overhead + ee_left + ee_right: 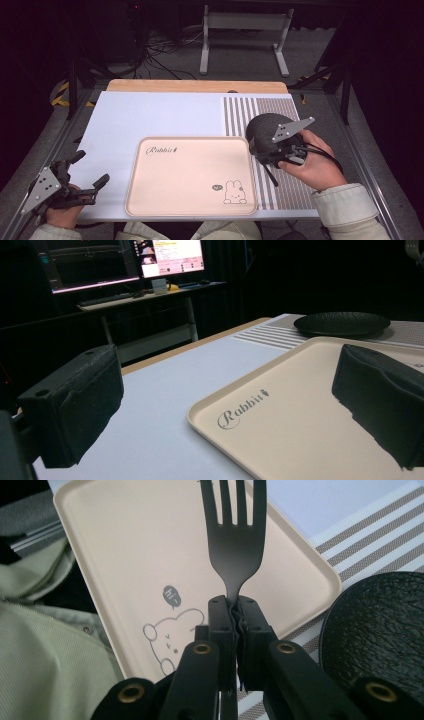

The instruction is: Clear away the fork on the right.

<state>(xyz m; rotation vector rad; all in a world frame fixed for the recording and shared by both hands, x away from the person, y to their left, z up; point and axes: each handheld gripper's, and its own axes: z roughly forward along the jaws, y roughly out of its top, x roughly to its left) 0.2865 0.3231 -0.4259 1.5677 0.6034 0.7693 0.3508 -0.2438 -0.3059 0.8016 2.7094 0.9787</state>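
Right gripper clamps a black fork over the tray's edge; left gripper gapes, seemingly off-table.

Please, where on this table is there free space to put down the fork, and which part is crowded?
The beige tray is bare apart from its printed rabbit. The white mat is free between the tray's far rim and the wooden edge. Crowded: the striped mat, where the black plate lies and the right tongs hold the fork.
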